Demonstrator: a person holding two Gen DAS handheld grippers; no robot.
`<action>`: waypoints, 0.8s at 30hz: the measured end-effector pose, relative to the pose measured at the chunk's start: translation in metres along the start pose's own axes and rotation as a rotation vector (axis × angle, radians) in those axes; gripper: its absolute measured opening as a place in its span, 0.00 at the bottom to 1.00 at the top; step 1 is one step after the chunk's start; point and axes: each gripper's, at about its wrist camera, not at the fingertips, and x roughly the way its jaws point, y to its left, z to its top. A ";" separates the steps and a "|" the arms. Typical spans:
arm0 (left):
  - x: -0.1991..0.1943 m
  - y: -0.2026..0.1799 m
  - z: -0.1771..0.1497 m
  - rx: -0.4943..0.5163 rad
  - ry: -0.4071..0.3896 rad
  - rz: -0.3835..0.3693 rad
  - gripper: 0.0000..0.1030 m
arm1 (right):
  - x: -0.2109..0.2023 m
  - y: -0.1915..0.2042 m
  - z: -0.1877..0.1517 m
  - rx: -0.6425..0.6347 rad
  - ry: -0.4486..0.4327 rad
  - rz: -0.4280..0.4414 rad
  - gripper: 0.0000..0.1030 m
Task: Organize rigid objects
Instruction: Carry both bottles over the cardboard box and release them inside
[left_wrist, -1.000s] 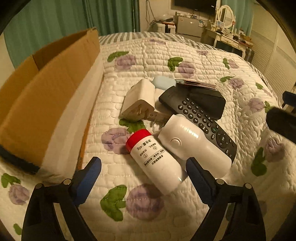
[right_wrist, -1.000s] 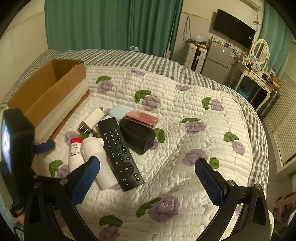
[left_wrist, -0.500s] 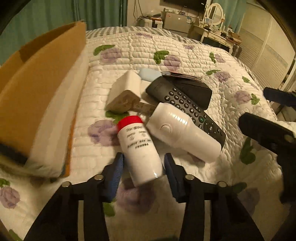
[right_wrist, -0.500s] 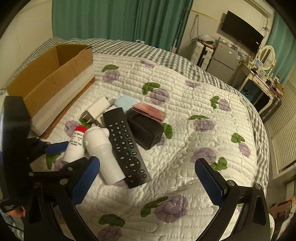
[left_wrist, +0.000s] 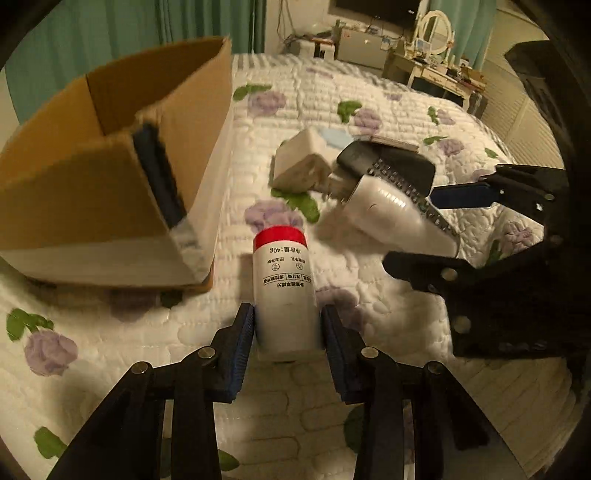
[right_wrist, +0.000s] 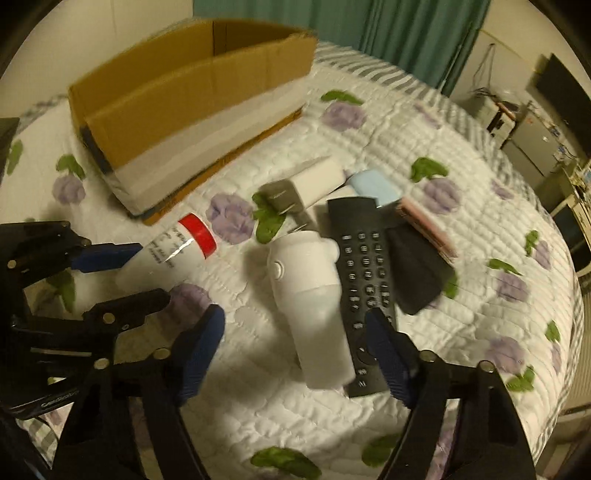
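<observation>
On the quilted white bedspread (left_wrist: 406, 122) printed with purple flowers and green leaves, a loose heap of hard things lies beside an open brown cardboard box (left_wrist: 110, 177) whose lower walls are banded white. Near the front, the left gripper (left_wrist: 288, 332) has its ribbed blue pads pressed against both sides of a smooth white cylindrical plastic bottle with a glossy red cap (left_wrist: 282, 280), clamped low on the body with the jaws closing that last bit; black print runs round its label and the cap points away from the camera, toward the heap. From the right wrist view the same bottle (right_wrist: 166, 254) lies slanted with its base toward the left gripper (right_wrist: 122, 273), well clear of the box. The right gripper (right_wrist: 295, 339) hangs over a chunky white rounded plastic device with a small round button (right_wrist: 306, 295); its jaws are closing, both pads apart from the device with it between them. Touching that device's right flank lies a long flat black remote control with rows of small keys (right_wrist: 364, 288). Behind these sit a blocky white plug adapter with metal prongs (right_wrist: 303, 184), a pale blue rounded case (right_wrist: 373, 186), a matt black pouch (right_wrist: 417, 273) and a thin pink booklet (right_wrist: 424, 225)
</observation>
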 end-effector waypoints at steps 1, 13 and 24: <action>0.001 0.001 0.000 0.000 -0.001 -0.003 0.37 | 0.004 0.000 0.002 -0.003 0.007 0.001 0.62; 0.015 -0.001 0.014 -0.001 -0.014 -0.018 0.37 | 0.027 -0.004 0.008 0.045 0.056 0.014 0.43; -0.039 -0.022 0.014 0.067 -0.118 -0.090 0.35 | -0.055 -0.024 0.000 0.206 -0.070 -0.080 0.43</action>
